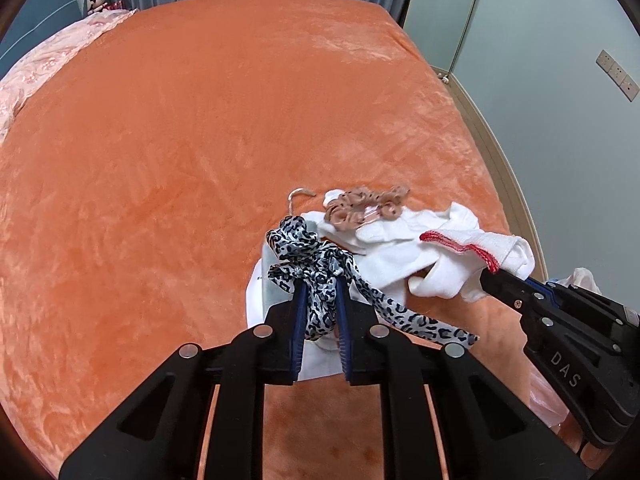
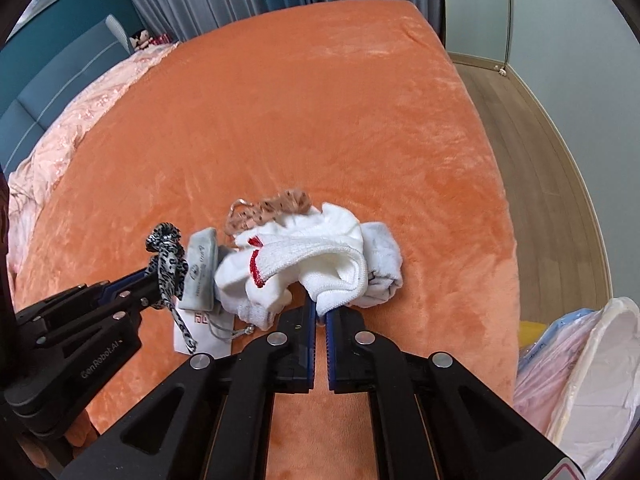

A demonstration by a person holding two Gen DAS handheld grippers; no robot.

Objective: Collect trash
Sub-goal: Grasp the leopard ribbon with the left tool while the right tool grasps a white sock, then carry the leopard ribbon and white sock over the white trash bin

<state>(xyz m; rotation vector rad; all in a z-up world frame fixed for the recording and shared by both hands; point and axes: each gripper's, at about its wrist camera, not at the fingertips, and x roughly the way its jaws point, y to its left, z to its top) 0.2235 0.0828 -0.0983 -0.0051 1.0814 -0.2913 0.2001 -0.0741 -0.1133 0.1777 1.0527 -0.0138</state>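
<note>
While both grippers grasp fabric, a small heap lies on the orange plush bedspread [image 2: 280,120].
Left gripper [image 1: 320,286] clenches the black-and-white leopard-print ribbon [image 1: 310,260]; right gripper [image 2: 320,308] pinches the white red-trimmed sock [image 2: 316,256].

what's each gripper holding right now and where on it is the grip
Left gripper pinches the leopard-print ribbon at its bunched middle. Right gripper clamps the white sock at a folded ribbed edge.
</note>
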